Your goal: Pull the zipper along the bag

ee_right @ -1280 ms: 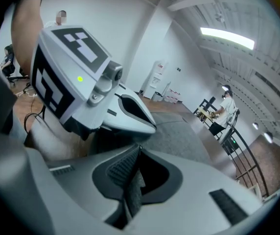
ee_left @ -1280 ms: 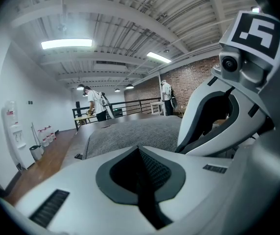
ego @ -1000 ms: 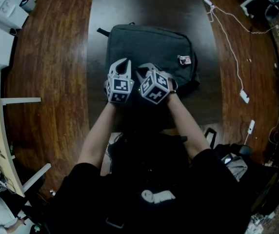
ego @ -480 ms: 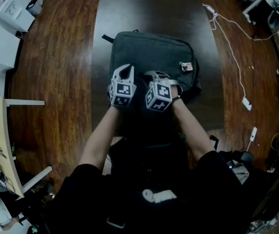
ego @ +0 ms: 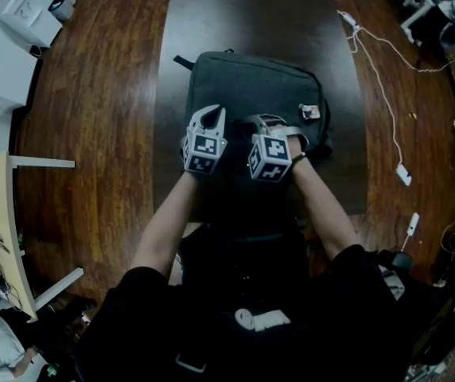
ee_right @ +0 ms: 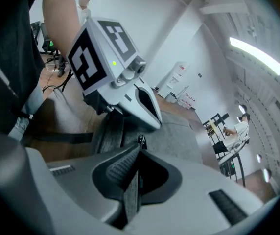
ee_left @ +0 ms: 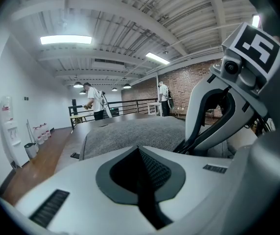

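A dark grey backpack (ego: 255,86) lies flat on the dark table (ego: 235,10). Both grippers sit side by side at its near edge. My left gripper (ego: 210,112) is shut, and a dark strip of the bag's fabric runs between its pads (ee_left: 152,168); the grey bag (ee_left: 130,131) stretches away beyond it. My right gripper (ego: 264,121) is shut on the zipper pull (ee_right: 141,141), whose small metal end pokes out past the jaw tips; a grey strip lies between the pads. The left gripper (ee_right: 115,67) stands just ahead in the right gripper view.
A small tag (ego: 311,111) is fixed near the bag's right side. White cables and chargers (ego: 380,78) trail over the wooden floor at right. A white cabinet (ego: 13,14) stands at top left, and dark bags (ego: 394,269) lie near my right.
The right gripper has drifted slightly to the right along the bag's near edge, widening its gap from the left gripper. The head camera has shifted a little.
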{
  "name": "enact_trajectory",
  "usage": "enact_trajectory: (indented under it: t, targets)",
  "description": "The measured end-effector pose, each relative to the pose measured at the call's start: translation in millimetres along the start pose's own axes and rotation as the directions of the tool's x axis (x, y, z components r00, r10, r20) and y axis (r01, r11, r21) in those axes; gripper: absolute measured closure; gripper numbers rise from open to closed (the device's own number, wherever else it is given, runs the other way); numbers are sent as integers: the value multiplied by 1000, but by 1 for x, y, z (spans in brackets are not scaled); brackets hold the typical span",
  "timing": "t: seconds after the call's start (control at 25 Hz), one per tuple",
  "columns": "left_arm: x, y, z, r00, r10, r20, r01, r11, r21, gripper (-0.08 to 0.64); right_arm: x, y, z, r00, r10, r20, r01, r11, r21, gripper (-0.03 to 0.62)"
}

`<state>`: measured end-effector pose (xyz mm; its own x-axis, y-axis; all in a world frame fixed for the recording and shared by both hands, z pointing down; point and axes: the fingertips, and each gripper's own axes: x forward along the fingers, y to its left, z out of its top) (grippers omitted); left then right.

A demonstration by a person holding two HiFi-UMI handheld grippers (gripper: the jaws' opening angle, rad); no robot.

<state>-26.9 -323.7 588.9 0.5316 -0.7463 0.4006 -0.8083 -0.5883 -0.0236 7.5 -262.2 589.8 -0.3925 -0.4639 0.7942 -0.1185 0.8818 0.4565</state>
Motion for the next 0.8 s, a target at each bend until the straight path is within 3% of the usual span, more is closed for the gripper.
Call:
enact_trajectory:
  t: [0.48, 0.64, 0.8]
  targets:
    - [0, 2, -1, 1000, 14, 7, -14, 1000, -21, 564, -4, 3, -10, 1000, 12, -20, -11, 999, 30, 583]
    - [-1, 4, -4, 999, 35, -4, -35, 999, -23, 565, -22, 1, -57, 996, -6, -87, 15, 994, 108, 589]
    - [1, 7, 0, 998, 69, 11, -69, 997, 19, 565, -37, -10, -43, 998, -58, 11, 55, 982, 181, 584]
